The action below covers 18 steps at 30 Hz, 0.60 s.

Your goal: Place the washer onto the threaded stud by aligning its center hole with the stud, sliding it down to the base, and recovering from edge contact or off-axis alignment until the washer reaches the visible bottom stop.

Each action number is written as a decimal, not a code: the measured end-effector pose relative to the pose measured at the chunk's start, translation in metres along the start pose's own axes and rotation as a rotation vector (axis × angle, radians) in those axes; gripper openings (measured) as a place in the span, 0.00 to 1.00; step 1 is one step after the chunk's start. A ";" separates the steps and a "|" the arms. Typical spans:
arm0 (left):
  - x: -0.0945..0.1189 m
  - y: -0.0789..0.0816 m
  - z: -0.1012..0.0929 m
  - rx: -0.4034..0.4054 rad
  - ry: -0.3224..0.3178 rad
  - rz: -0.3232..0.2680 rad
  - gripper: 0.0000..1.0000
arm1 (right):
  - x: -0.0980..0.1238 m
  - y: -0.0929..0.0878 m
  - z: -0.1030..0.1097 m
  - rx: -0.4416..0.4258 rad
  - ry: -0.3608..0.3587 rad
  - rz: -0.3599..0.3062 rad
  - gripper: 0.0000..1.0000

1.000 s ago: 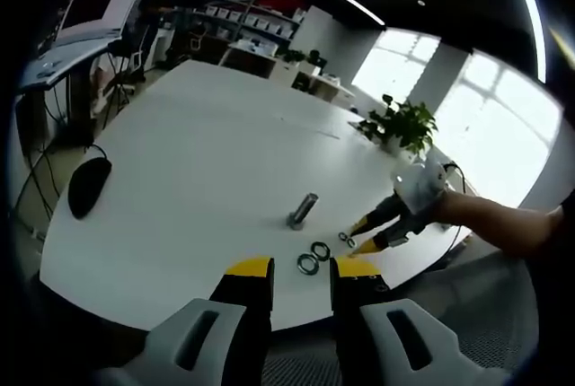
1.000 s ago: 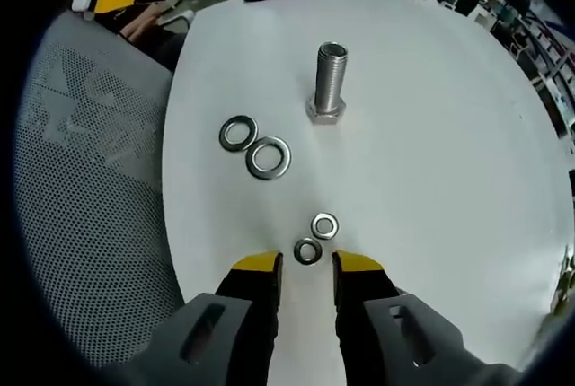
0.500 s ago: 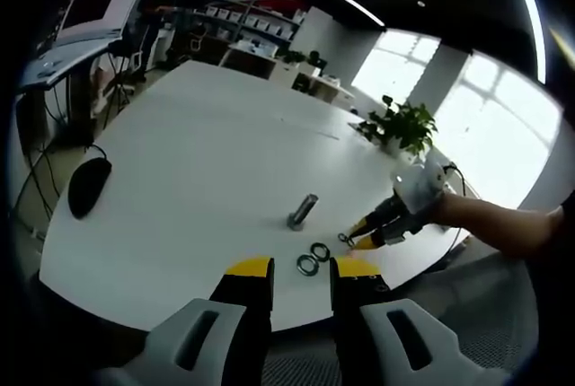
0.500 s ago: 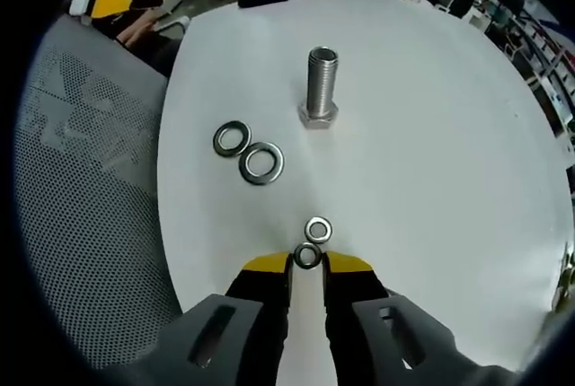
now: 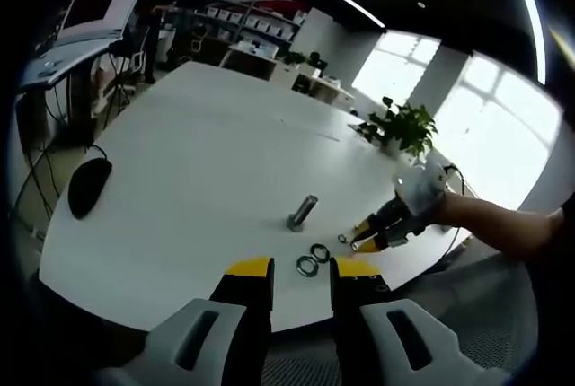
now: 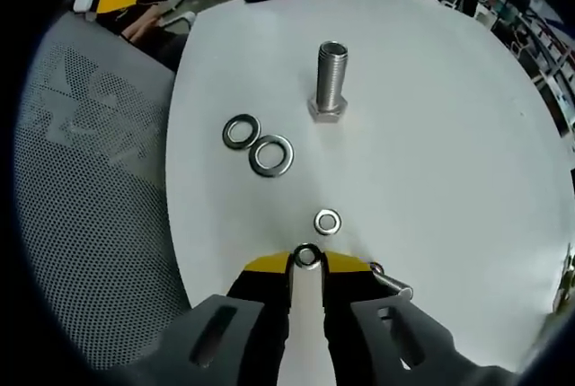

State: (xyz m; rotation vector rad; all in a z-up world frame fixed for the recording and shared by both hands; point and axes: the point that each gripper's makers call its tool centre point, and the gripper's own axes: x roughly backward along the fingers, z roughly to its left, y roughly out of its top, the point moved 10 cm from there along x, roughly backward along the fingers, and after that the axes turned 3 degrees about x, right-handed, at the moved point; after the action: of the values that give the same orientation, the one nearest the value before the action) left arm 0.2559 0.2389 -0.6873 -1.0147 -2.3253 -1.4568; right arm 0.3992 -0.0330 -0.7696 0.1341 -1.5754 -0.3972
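two yellow-tipped jaws of the right gripper (image 6: 307,262) pinch a small washer (image 6: 307,256) at their tips, just above the white table (image 6: 431,153). a second small washer (image 6: 327,221) lies flat just ahead of them, and farther ahead stands the threaded stud (image 6: 331,76), upright on its hex base. two larger washers (image 6: 270,155) lie touching, ahead and to the left. the left gripper (image 5: 300,271) hangs near the table edge, jaws spread, with the larger pair just beyond its tips.

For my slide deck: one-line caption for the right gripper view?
Right gripper pinches a small washer at its jaw tips, facing the upright threaded stud across the white table.
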 end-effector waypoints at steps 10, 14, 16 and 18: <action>0.000 0.000 0.000 0.005 -0.001 -0.006 0.23 | 0.016 0.004 0.006 0.035 0.033 0.013 0.14; 0.001 0.002 0.001 0.015 0.000 -0.027 0.23 | 0.024 0.004 0.004 0.051 0.035 0.029 0.14; 0.001 0.002 0.001 0.021 0.001 -0.029 0.23 | 0.031 0.006 0.002 0.048 0.032 0.025 0.14; 0.001 0.001 0.001 0.016 -0.002 -0.027 0.23 | 0.038 0.007 0.000 0.050 0.026 0.021 0.14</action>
State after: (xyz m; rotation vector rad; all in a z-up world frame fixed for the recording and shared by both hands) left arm 0.2562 0.2406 -0.6863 -0.9847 -2.3575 -1.4446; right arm 0.3980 -0.0389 -0.7315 0.1607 -1.5601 -0.3391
